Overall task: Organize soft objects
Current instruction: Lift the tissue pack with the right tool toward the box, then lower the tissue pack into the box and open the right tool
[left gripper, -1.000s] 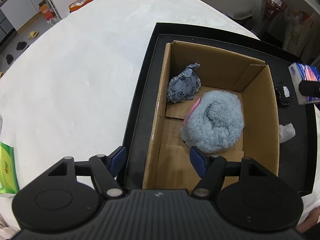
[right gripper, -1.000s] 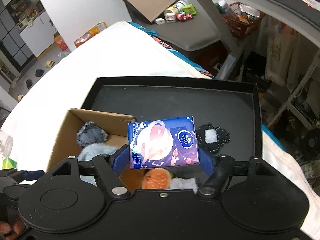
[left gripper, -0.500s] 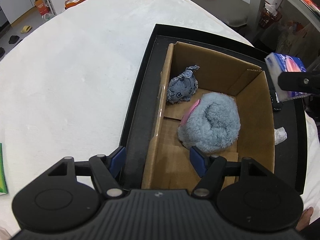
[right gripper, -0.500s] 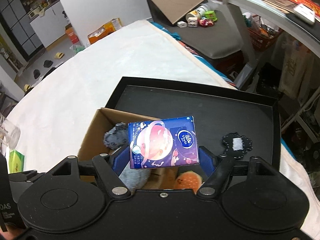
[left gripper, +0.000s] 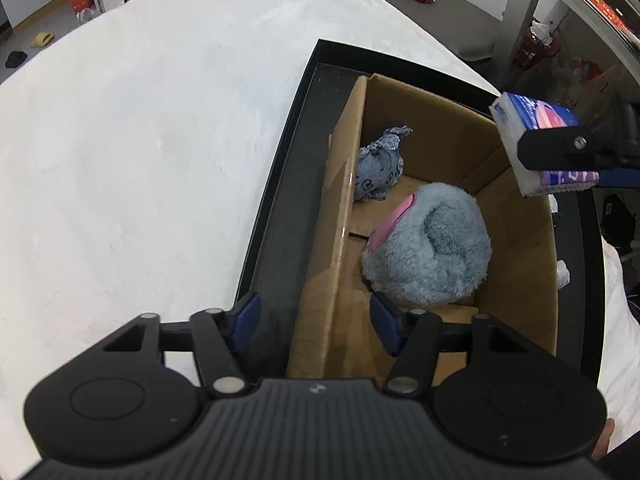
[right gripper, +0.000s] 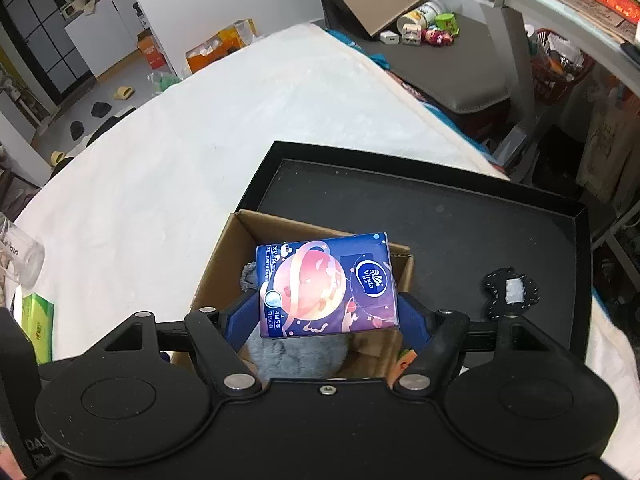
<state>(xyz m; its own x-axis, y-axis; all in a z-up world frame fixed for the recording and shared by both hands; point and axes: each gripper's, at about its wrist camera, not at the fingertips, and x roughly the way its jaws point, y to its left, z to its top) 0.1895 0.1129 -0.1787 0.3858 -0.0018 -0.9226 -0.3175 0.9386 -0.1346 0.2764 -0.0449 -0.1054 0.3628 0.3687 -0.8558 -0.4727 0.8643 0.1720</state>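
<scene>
An open cardboard box (left gripper: 516, 248) stands in a black tray (left gripper: 280, 184). Inside it lie a fluffy blue plush (left gripper: 432, 248) and a small denim toy (left gripper: 378, 172). My left gripper (left gripper: 316, 324) hovers over the box's near left corner. Its jaws are closing, the box wall stands between them, and the pads do not touch it. My right gripper (right gripper: 328, 314) is shut on a blue tissue pack (right gripper: 326, 284) and holds it above the box (right gripper: 224, 256). In the left wrist view the tissue pack (left gripper: 532, 136) hangs over the box's far right wall.
The tray (right gripper: 440, 208) lies on a white cloth-covered table (left gripper: 140, 140). A black patch with a white centre (right gripper: 510, 290) lies on the tray to the right of the box. A crumpled white piece (left gripper: 562, 274) sits beside the box. A green pack (right gripper: 36, 320) and a glass jar (right gripper: 20, 256) stand at the left.
The right gripper has carried the tissue pack leftward, from over the tray to above the box. The left gripper's fingers have come closer together, and it has shifted a little along the box.
</scene>
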